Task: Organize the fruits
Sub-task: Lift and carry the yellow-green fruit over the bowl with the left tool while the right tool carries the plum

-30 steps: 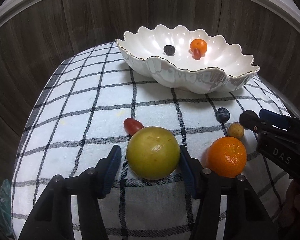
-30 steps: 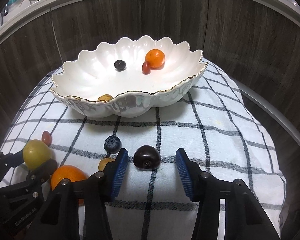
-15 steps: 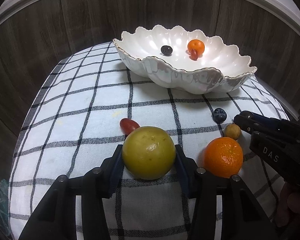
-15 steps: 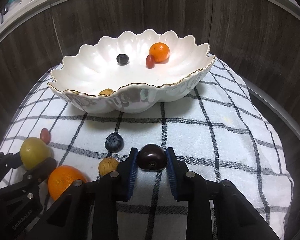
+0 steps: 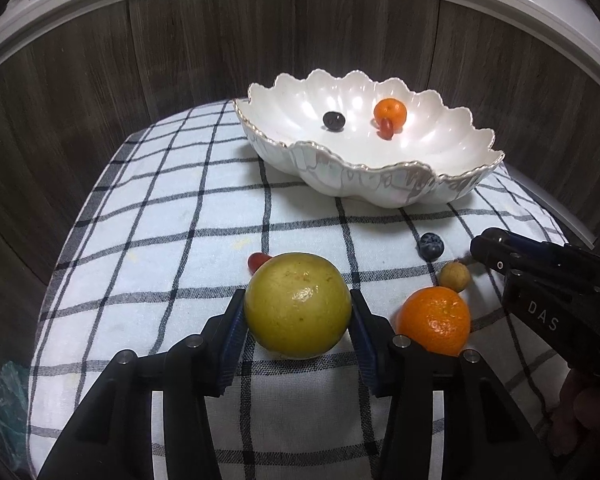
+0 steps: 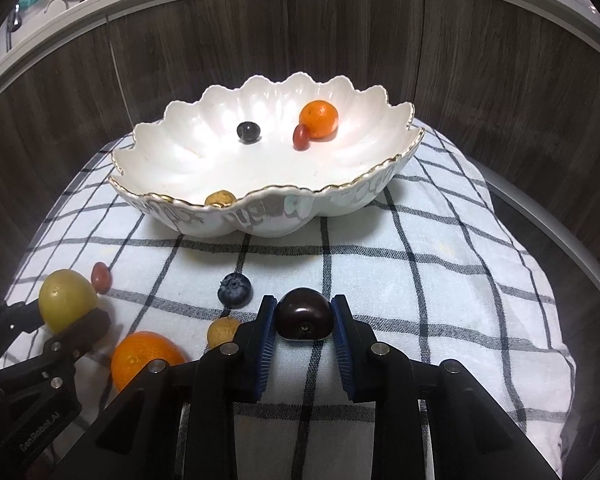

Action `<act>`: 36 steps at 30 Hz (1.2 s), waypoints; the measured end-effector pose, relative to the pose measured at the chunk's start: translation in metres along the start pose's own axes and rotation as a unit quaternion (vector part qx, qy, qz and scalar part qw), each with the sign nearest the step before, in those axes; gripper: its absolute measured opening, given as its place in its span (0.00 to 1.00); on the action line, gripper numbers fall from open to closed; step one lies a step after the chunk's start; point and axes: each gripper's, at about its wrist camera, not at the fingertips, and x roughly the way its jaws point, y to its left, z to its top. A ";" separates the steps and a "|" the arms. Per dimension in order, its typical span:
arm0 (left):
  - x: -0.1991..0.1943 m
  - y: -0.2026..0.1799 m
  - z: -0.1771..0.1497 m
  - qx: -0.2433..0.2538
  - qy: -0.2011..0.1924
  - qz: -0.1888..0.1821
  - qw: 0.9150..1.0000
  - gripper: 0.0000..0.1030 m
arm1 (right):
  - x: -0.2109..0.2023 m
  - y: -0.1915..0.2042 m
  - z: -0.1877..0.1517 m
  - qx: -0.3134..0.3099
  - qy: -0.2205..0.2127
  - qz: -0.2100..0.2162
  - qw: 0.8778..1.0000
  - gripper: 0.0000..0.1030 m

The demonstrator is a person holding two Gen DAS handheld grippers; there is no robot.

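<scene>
**Both grippers loaded, four fruits still loose on the cloth**

The scalloped white bowl (image 6: pixel 260 216) at the far side of the checked cloth (image 6: pixel 440 272) already holds a small orange (image 6: pixel 319 119), a red oval fruit (image 6: pixel 301 137), a dark berry (image 6: pixel 248 132) and a tan round fruit (image 6: pixel 219 198) tucked behind its near rim. Outside it, on the cloth, lie a blueberry (image 6: pixel 235 289), a second tan fruit (image 6: pixel 222 332), a large orange (image 5: pixel 435 319) and a red fruit (image 5: pixel 257 261) half hidden behind the yellow-green one. By this count the sorting looks roughly half done.

The left gripper (image 5: pixel 298 316) pinches the big yellow-green fruit (image 5: pixel 298 306) between its blue pads; its jaws have just been closing onto it. The right gripper (image 6: pixel 303 320) clamps the dark cherry (image 6: pixel 303 318), its jaws likewise having just drawn in around it. Both grippers slant down toward the cloth, side by side, pointing at the bowl. Whether either fruit has left the cloth yet I cannot tell. A hand (image 5: pixel 580 412) shows faintly behind the right gripper in the left view.
</scene>
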 end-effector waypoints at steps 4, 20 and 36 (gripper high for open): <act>-0.008 -0.001 0.003 0.003 -0.009 -0.002 1.000 0.46 | -0.007 -0.001 0.002 0.001 -0.008 0.000 1.000 0.28; -0.037 -0.008 0.019 0.004 -0.033 -0.002 0.999 0.46 | -0.042 -0.004 0.012 0.005 -0.046 0.002 0.999 0.28; -0.046 -0.012 0.061 0.007 -0.049 -0.007 0.999 0.46 | -0.062 -0.011 0.040 0.012 -0.073 -0.001 0.997 0.28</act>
